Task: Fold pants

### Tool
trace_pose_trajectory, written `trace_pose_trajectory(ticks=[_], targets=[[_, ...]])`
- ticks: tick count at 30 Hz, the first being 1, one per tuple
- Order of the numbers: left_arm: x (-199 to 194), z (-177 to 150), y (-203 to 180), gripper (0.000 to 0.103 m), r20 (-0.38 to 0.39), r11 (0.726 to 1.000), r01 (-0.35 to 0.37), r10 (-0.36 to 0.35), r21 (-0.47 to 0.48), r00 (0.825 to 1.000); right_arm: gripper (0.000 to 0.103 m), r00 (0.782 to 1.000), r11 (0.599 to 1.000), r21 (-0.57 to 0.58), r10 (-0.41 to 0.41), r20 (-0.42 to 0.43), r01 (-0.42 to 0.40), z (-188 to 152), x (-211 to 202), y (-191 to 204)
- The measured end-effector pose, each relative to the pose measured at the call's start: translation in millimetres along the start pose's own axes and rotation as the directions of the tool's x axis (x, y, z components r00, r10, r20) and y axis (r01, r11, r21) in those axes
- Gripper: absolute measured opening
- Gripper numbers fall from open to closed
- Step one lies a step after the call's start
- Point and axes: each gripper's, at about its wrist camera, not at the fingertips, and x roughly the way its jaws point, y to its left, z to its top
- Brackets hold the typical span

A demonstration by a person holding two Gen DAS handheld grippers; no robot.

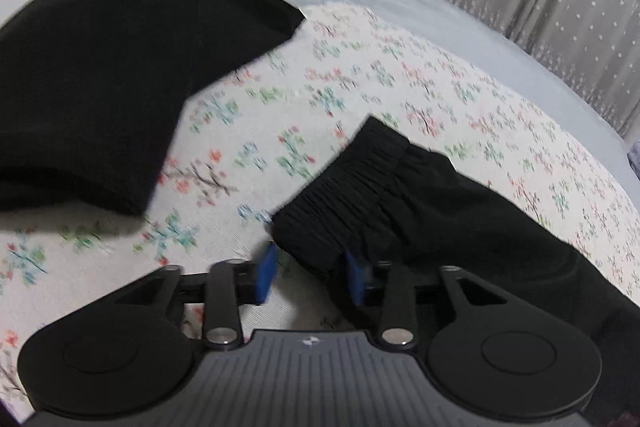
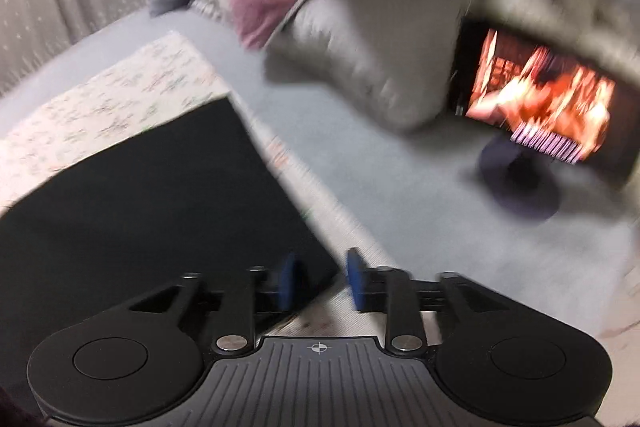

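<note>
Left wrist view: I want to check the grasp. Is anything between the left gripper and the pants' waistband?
Nothing visible. The left gripper is open, its blue pads on either side of the waistband corner; only the floral sheet lies beneath.

Honestly no readable text anywhere, just a tiny white emblem on the left gripper (image 1: pixel 310 277) body and a crosshair mark on the right gripper (image 2: pixel 319 281).

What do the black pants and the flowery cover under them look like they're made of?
Black pants: a soft matte fabric, probably knit or jersey; the gathered waistband suggests elastic. Floral cover: a thin printed woven cloth, likely cotton, lying flat without sheen. Blur leaves both uncertain.
</note>
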Motion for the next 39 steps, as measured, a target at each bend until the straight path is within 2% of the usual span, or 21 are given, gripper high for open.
trace_pose_trajectory(ticks=[1,3,6,8,9,10,11,13,15,17,19,20,21,25,26,29,32,33,34,36,39], targets=[[-4,2,3,0.069,0.005,1.000,-0.007,0.007,-0.013,1.000,0.034,0.999,1.000,-0.010,-0.022,0.042,0.022,2,-7,1],[-12,7,10,0.071,0.037,0.998,-0.035,0.037,-0.056,0.999,0.034,0.994,1.000,-0.003,0.007,0.107,-0.006,7,-21,5],[-20,18,16,0.071,0.093,0.994,-0.066,0.074,-0.081,0.993,0.034,0.974,0.986,-0.059,0.163,0.154,-0.156,10,-41,26],[-23,23,16,0.070,0.121,0.994,-0.070,0.080,-0.078,0.989,0.034,0.952,0.955,-0.181,0.263,0.156,-0.234,8,-56,58],[-24,24,14,0.070,0.127,0.997,-0.048,0.055,-0.063,0.990,0.034,0.936,0.928,-0.249,0.319,0.150,-0.277,6,-66,77],[-22,25,10,0.070,0.127,0.999,-0.013,0.018,-0.036,0.992,0.034,0.913,0.890,-0.315,0.386,0.131,-0.330,4,-76,98],[-20,24,3,0.069,0.120,1.000,0.017,-0.017,0.006,0.993,0.034,0.881,0.836,-0.382,0.462,0.101,-0.395,1,-89,120],[-14,21,-13,0.066,0.112,0.996,0.041,-0.049,0.079,0.992,0.034,0.804,0.707,-0.509,0.592,0.045,-0.492,-5,-116,162],[-9,18,-27,0.065,0.108,0.987,0.093,-0.108,0.133,0.988,0.037,0.714,0.559,-0.592,0.699,-0.040,-0.580,-11,-139,202],[0,14,-42,0.065,0.072,0.971,0.161,-0.176,0.176,0.982,0.051,0.628,0.418,-0.619,0.762,-0.159,-0.664,-16,-148,244],[11,9,-55,0.065,0.034,0.964,0.186,-0.196,0.191,0.980,0.069,0.577,0.327,-0.611,0.771,-0.268,-0.721,-21,-141,287],[17,6,-62,0.065,0.019,0.962,0.180,-0.187,0.207,0.982,0.070,0.561,0.294,-0.606,0.767,-0.311,-0.739,-24,-132,312],[23,4,-68,0.065,0.004,0.961,0.165,-0.170,0.223,0.985,0.069,0.555,0.280,-0.602,0.762,-0.335,-0.748,-28,-122,334],[41,-6,-84,0.065,-0.063,0.954,0.112,-0.098,0.277,0.993,0.070,0.543,0.279,-0.527,0.707,-0.453,-0.803,-35,-68,418],[44,-9,-85,0.065,-0.062,0.950,0.095,-0.080,0.297,0.995,0.070,0.549,0.269,-0.534,0.687,-0.477,-0.802,-38,-57,439],[49,-13,-85,0.065,-0.066,0.947,0.085,-0.068,0.311,0.996,0.070,0.588,0.259,-0.571,0.616,-0.524,-0.779,-43,-27,483],[51,-14,-85,0.066,-0.066,0.943,0.079,-0.061,0.323,0.996,0.070,0.627,0.260,-0.607,0.570,-0.531,-0.751,-38,-5,512],[52,-14,-85,0.066,-0.069,0.943,0.079,-0.060,0.324,0.996,0.070,0.632,0.263,-0.610,0.562,-0.533,-0.748,-34,1,517],[53,-13,-85,0.066,-0.075,0.944,0.081,-0.060,0.320,0.995,0.070,0.624,0.263,-0.595,0.553,-0.552,-0.759,-31,10,520],[54,-10,-85,0.066,-0.087,0.945,0.083,-0.058,0.316,0.995,0.069,0.581,0.236,-0.547,0.513,-0.632,-0.804,-33,23,519],[54,-10,-89,0.066,-0.092,0.946,0.075,-0.048,0.316,0.995,0.069,0.544,0.144,-0.558,0.513,-0.664,-0.817,-42,12,508]])
